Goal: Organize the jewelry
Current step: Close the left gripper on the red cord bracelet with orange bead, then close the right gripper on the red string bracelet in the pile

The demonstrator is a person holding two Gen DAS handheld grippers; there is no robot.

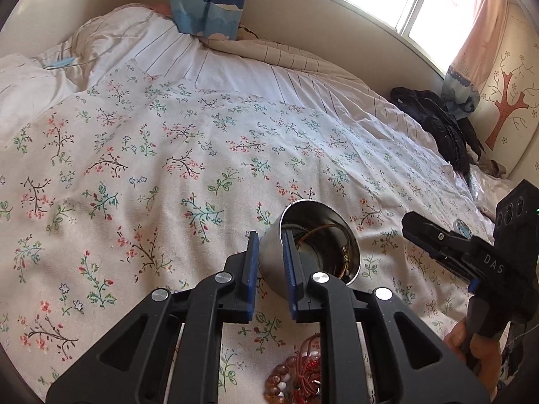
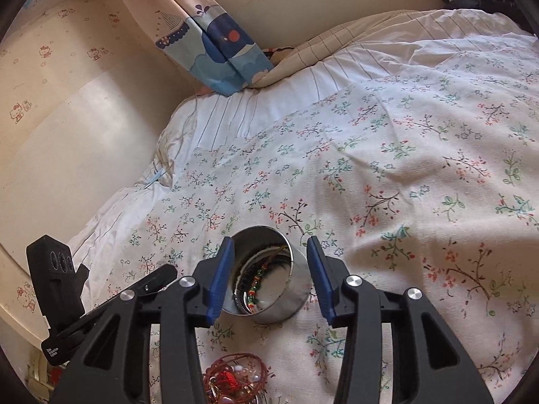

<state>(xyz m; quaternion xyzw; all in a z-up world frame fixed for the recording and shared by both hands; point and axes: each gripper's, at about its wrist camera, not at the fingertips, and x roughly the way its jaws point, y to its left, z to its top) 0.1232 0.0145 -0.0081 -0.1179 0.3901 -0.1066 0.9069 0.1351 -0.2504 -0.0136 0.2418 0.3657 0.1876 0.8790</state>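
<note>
Both wrist views look steeply down, close over the bedspread, sharing the tin, seemingly from opposite sides.

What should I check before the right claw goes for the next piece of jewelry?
1. Tin open side up on the bedspread: ok.
2. Left claw astride the tin's wall, firm grip: cannot tell.
3. Right claw open and empty, above the tin: ok.
4. All jewelry inside the tin: not ok; a bead pile lies on the bedspread, near the claws.
</note>
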